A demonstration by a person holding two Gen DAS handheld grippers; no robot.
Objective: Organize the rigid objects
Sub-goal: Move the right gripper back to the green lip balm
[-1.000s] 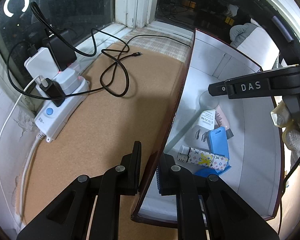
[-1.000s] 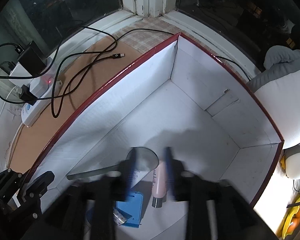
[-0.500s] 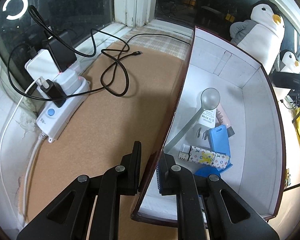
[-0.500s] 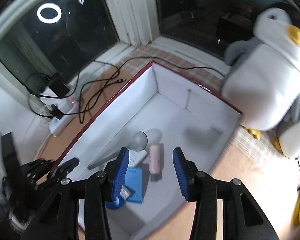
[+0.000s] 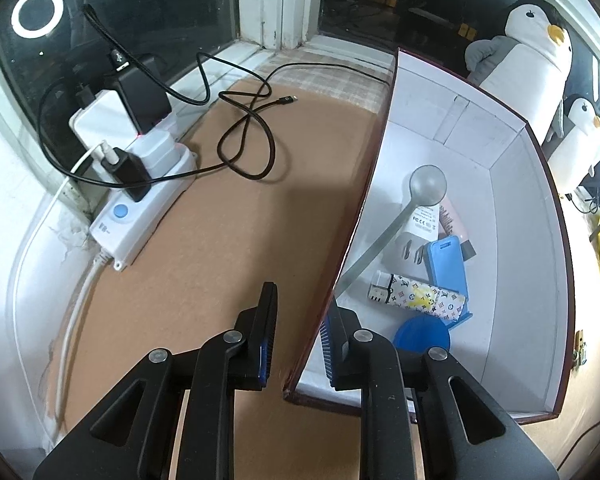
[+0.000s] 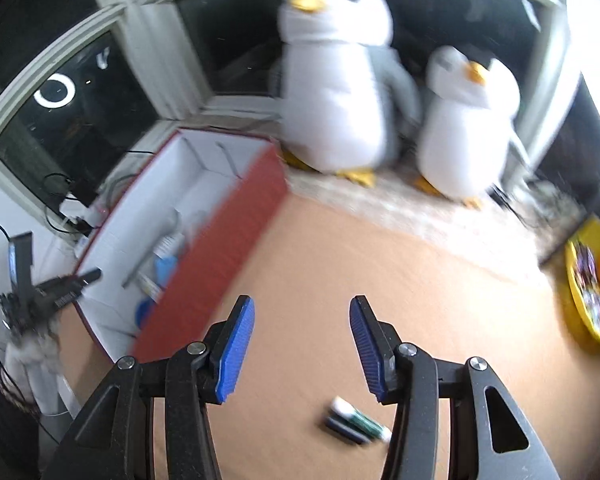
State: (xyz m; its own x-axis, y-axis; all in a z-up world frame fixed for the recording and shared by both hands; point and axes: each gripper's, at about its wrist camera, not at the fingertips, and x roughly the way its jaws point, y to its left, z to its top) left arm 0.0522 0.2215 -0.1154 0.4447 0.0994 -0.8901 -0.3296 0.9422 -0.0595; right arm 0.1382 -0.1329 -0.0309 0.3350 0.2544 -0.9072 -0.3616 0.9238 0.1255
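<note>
A: What could go wrong here?
B: The left gripper [image 5: 296, 334] straddles the near wall of the box [image 5: 516, 184]; its jaws are opening, and a gap shows on each side of the wall. Judged from this, the box is no longer steadied, so a knock could slide it.

A: And the other tongs?
B: The right gripper [image 6: 302, 350] hangs spread and empty, its jaws opening, over bare brown mat outside the box's red side. Small tubes [image 6: 356, 424] lie loose on the mat just below it, blurred; a hasty pinch may roll them away.

A: Where do the sorted things lie?
B: Inside the box: a spoon [image 5: 400, 216], a white charger [image 5: 418, 232], a blue stand [image 5: 446, 268] and a patterned lighter [image 5: 420, 296], all toward its near end.

A: Room for moving?
B: The box's far half is bare. Beyond the box stand two toy penguins [image 6: 336, 80]; on its other side, a black cable [image 5: 246, 136] and a power strip [image 5: 144, 208].
</note>
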